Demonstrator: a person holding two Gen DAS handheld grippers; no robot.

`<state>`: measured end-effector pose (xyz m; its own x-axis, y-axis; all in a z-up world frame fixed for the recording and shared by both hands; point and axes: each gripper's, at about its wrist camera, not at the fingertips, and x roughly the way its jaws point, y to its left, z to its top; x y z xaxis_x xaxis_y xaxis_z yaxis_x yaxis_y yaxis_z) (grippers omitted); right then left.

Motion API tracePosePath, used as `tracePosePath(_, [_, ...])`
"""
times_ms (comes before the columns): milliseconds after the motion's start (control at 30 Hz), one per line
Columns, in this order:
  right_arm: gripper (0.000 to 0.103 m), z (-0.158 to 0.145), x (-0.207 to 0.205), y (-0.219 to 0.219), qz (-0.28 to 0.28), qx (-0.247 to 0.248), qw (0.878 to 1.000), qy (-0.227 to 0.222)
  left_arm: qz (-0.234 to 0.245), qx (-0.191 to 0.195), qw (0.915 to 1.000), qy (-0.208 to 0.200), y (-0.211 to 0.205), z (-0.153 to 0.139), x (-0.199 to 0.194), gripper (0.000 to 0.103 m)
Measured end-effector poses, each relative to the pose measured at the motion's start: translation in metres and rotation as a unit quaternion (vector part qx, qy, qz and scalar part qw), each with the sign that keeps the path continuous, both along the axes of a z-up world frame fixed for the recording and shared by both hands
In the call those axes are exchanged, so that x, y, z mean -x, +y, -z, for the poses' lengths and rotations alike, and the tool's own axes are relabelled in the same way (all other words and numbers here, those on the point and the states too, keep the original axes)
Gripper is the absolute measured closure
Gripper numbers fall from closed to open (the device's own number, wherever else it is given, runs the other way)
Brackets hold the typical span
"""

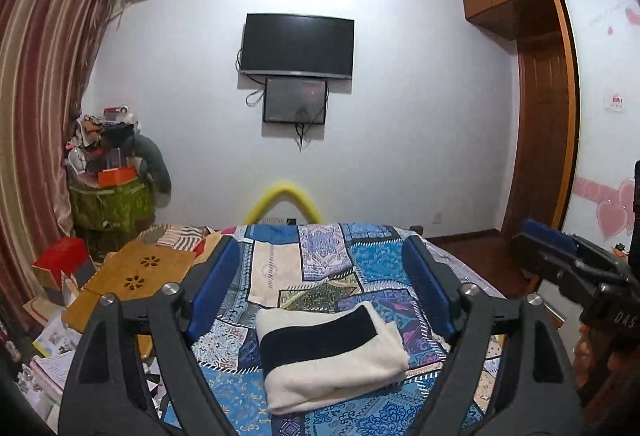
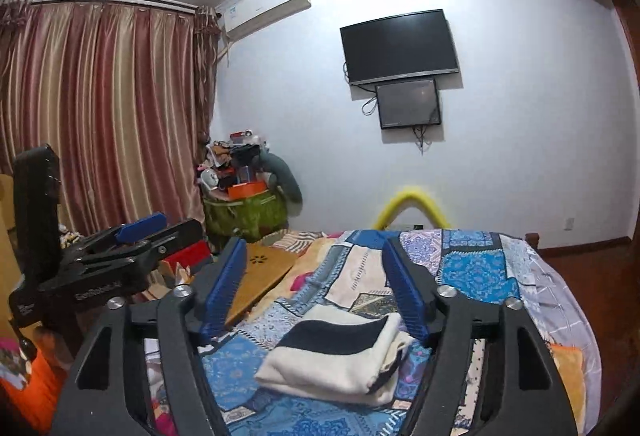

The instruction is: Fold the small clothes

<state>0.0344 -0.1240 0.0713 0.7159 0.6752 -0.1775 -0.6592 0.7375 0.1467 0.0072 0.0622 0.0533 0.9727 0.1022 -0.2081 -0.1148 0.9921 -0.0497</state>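
- The folded garment (image 1: 328, 356), cream with a dark band, is seen lying on the patchwork bedspread (image 1: 360, 256), well in from the bed's edges.
- The left gripper (image 1: 324, 292) and right gripper (image 2: 316, 292) are held above it, fingers spread apart, nothing clamped.
- The fold appears finished; any last tidying is best done with loose layers pressed flat and edges squared, not dragged.
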Motion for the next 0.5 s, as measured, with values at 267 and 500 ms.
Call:
tracePosePath(267, [0.009,0.006,-0.003,0.004,0.030,0.020,0.999,0.004,-0.009,-0.003,0.9999,-0.010,-0.004,0.002,0.009,0.000])
tracePosePath(500, [0.000,0.012,0.000,0.004,0.044,0.029,0.999,0.007,-0.010,0.002,0.9999,0.000,-0.004,0.007,0.008,0.000])
